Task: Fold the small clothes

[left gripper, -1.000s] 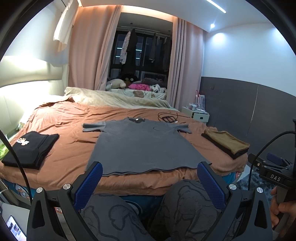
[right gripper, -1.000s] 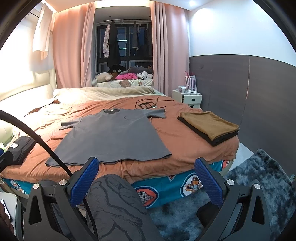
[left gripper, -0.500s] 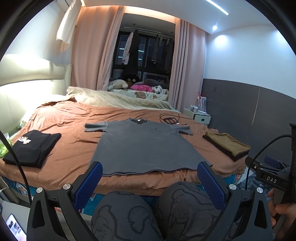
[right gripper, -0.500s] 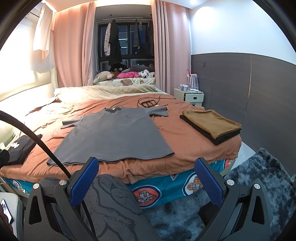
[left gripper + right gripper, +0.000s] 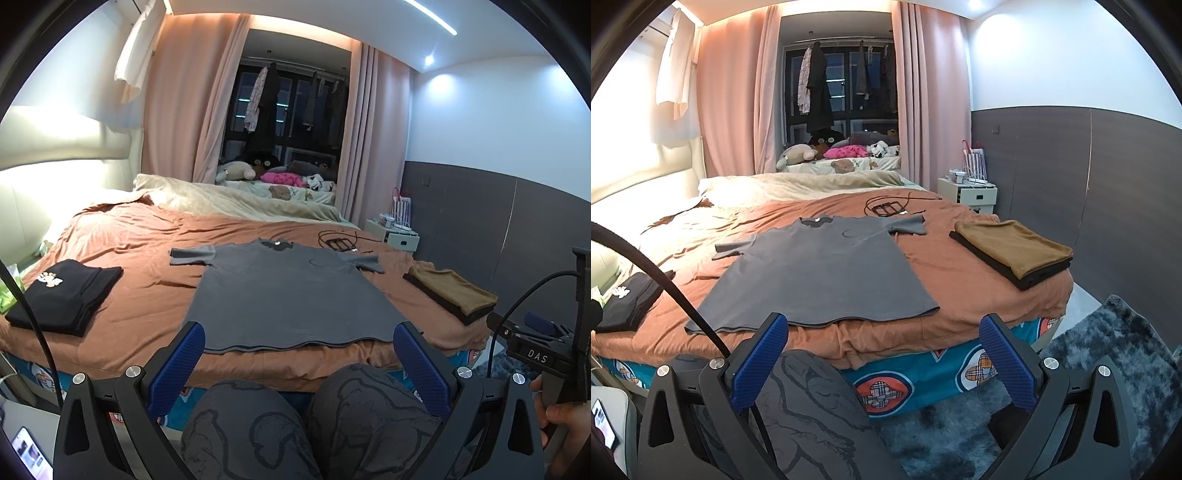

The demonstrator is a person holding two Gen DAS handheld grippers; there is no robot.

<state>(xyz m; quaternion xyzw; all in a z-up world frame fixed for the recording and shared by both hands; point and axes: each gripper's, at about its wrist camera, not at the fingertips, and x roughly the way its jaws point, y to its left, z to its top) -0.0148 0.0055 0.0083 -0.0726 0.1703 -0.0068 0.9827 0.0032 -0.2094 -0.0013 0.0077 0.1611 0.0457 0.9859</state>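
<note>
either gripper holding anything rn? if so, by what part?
Nothing held. Left hand-held gripper and right hand-held gripper are both open, short of the bed; the grey t-shirt lies flat on it, untouched.

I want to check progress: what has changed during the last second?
Both views rose slightly, so the person's knees fill more of the lower frame. Nothing was gripped or released: left gripper and right gripper stay open. The grey T-shirt remains flat, unfolded.

- Left gripper [image 5: 298,349]: raised slightly since 1.0 s ago; the grey T-shirt [image 5: 288,291] sits lower in view.
- Right gripper [image 5: 884,341]: likewise raised; the folded brown stack [image 5: 1015,247] appears lower in view.
</note>
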